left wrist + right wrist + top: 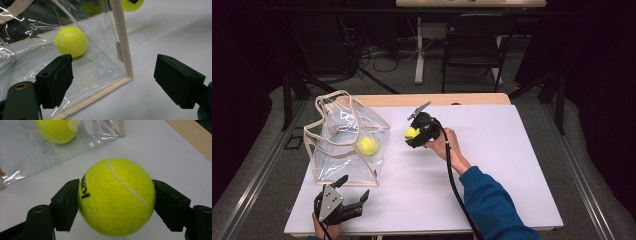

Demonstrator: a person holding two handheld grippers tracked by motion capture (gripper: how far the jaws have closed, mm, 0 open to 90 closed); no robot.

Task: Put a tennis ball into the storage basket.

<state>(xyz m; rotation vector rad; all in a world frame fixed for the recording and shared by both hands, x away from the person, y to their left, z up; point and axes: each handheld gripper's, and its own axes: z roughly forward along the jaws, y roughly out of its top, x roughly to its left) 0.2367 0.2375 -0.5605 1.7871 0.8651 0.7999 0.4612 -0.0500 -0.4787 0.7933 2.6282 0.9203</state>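
Note:
A clear plastic bag (343, 131) with beige trim stands on the white table at the left, and one yellow tennis ball (367, 145) lies inside it. That ball (71, 41) shows through the bag's wall (95, 62) in the left gripper view. My right gripper (415, 133) is shut on a second tennis ball (116, 196), held just above the table to the right of the bag. Both pads press on its sides. My left gripper (354, 190) rests near the table's front left, jaws open and empty, pointed at the bag's near corner (128, 76).
The white sheet (492, 165) covers the table, with a wooden strip (437, 99) along the far edge. A dark chair (474, 42) and a table leg (419, 50) stand on the floor beyond. A black cable (454, 180) trails from the right gripper.

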